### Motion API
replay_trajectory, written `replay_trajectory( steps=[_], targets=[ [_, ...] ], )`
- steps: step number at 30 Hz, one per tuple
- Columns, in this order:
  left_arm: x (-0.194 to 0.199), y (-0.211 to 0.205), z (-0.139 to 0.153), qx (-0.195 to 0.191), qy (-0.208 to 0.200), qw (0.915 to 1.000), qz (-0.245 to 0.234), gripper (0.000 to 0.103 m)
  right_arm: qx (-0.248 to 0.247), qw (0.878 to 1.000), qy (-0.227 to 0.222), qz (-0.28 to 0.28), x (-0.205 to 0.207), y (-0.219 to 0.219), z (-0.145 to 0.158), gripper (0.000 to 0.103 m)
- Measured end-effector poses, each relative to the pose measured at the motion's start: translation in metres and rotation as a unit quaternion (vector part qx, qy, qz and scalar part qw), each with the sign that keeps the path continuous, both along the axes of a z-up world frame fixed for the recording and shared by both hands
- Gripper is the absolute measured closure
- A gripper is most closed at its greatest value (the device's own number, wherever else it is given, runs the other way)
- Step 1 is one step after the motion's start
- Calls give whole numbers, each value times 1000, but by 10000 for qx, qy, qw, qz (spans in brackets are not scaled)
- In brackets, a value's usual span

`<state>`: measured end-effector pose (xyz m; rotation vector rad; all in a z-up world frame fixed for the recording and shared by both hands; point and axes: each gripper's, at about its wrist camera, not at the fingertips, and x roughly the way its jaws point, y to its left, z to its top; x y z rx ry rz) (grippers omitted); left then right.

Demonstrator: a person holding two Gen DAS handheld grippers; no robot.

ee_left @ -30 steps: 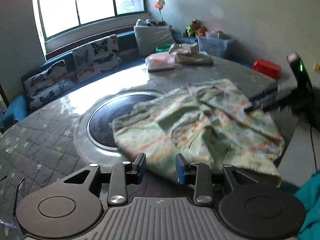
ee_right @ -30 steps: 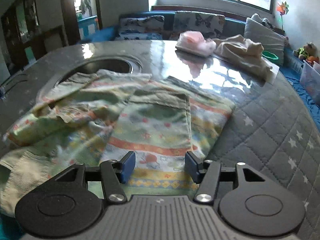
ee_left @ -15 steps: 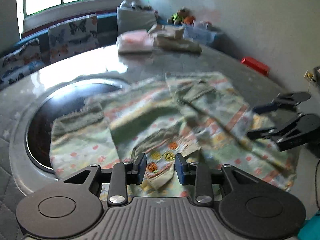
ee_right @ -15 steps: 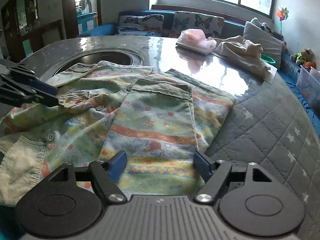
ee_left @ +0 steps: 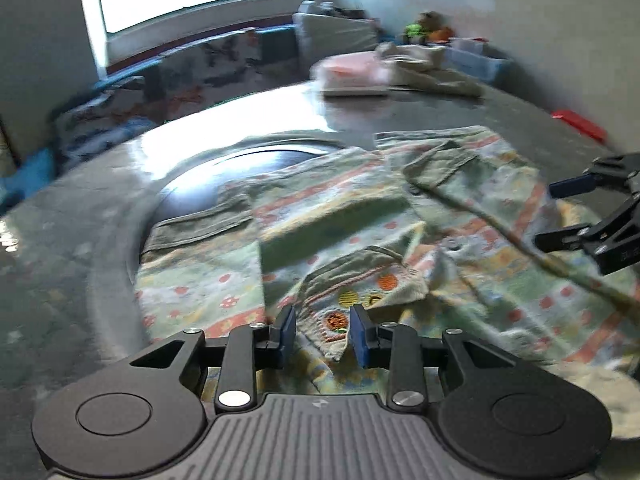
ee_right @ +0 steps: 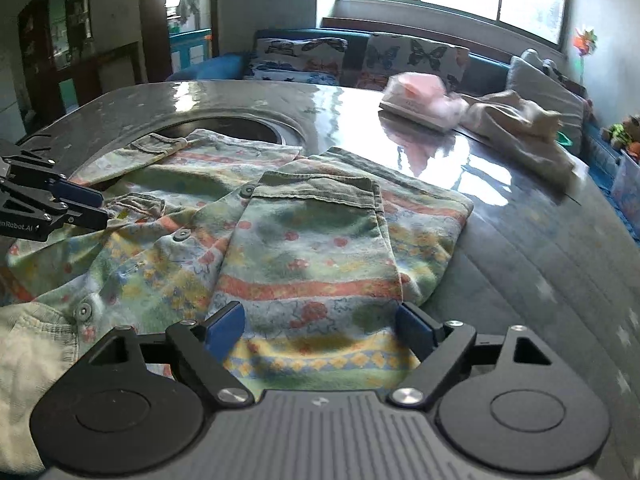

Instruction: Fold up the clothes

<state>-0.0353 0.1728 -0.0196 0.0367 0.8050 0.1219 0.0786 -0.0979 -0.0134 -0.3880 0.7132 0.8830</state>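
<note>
Right wrist view: my right gripper, jaws just spread wide, straddles the patterned garment to grab its near hem.

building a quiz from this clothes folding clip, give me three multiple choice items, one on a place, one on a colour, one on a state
1. Where does the patterned garment lie?
A. on the grey table, partly over its dark round inset
B. on the sofa cushions
C. on the floor

2. What colour is the folded pile at the table's far side, next to the beige clothes?
A. black
B. pink
C. dark blue

3. How does the right gripper stand?
A. shut on a cushion
B. shut with nothing in it
C. open, its jaws wide over the near hem

Answers:
1 A, the cloth spreads on the table and covers the edge of the inset.
2 B, the pile shows pale pink.
3 C, the blue pads stand far apart with the garment beneath, having just been opening.
</note>
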Motion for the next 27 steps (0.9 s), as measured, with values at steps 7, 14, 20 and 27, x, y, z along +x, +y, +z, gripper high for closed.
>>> replay_trajectory(
  steps=[7, 14, 20, 27],
  targets=[
    [-15, 34, 0, 90, -44, 9982, 596, 69, 59, 9995, -84, 298, 7, 51, -3, 17],
    [-37, 48, 3, -28, -119, 9961, 871, 69, -85, 9981, -52, 601, -1, 69, -1, 18],
    [-43, 48, 5, -127, -196, 9950, 970, 69, -101, 9971, -279, 695, -9, 73, 14, 21],
    [-42, 45, 5, -194, -277, 9939, 1054, 70, 33, 9950, -320, 950, -11, 105, 22, 35]
  ],
)
